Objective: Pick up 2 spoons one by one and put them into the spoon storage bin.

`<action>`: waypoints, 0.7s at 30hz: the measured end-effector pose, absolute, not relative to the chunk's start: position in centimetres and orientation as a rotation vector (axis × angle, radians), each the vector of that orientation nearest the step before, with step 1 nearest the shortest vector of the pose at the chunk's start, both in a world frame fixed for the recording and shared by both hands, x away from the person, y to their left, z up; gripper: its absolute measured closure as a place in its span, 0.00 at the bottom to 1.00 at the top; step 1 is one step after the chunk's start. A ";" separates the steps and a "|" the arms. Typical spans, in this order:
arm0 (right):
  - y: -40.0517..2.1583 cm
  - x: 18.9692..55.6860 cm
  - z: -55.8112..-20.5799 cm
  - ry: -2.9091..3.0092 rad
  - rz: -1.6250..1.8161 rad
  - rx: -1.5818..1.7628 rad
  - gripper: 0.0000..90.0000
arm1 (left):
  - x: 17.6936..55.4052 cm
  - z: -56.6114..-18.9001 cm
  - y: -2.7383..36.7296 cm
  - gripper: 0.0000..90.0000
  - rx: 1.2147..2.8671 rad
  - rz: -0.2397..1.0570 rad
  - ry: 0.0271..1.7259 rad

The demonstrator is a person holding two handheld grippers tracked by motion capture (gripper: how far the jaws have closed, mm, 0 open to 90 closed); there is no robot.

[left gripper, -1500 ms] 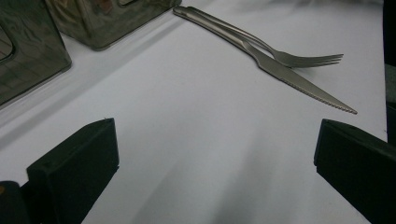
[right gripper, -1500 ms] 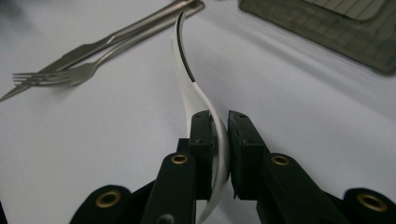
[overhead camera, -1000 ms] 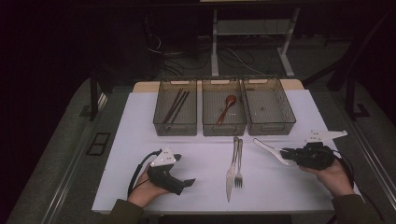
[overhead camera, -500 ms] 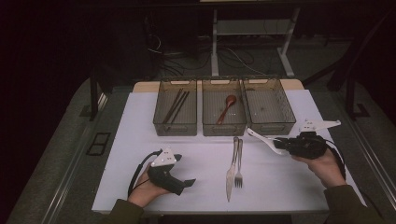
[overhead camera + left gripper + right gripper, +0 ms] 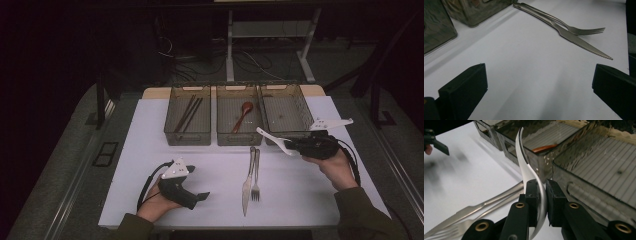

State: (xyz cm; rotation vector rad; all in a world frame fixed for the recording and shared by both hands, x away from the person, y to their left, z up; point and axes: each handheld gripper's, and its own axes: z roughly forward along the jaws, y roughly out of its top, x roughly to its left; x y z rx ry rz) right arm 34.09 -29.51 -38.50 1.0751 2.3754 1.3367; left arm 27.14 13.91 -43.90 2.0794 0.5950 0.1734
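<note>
One white spoon [image 5: 272, 139] near tray rim [image 5: 292, 142]

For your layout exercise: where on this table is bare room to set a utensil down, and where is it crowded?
Free: the white mat left of the knife and fork, above the left gripper; also right of the fork. Crowded: the three bins at the back.

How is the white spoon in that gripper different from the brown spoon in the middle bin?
The white spoon is pale and glossy; the brown spoon is reddish brown. The white spoon is held off the table, clamped between the jaws of the right gripper, while the brown spoon lies loose in the middle bin. The white spoon stands on edge in the right gripper view; the brown spoon lies flat. Both are spoons.
</note>
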 end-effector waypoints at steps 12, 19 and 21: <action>-26.4 36.5 -37.8 2.359 1.342 1.050 0.89 | 27.1 -43.8 13.9 0.00 2.079 0.171 0.581; -24.5 38.1 -37.5 2.353 1.348 1.046 0.89 | 27.1 -43.9 13.8 0.00 2.081 0.169 0.580; -24.0 38.6 -37.3 2.354 1.345 1.055 0.89 | 27.1 -43.9 13.8 0.00 2.084 0.170 0.579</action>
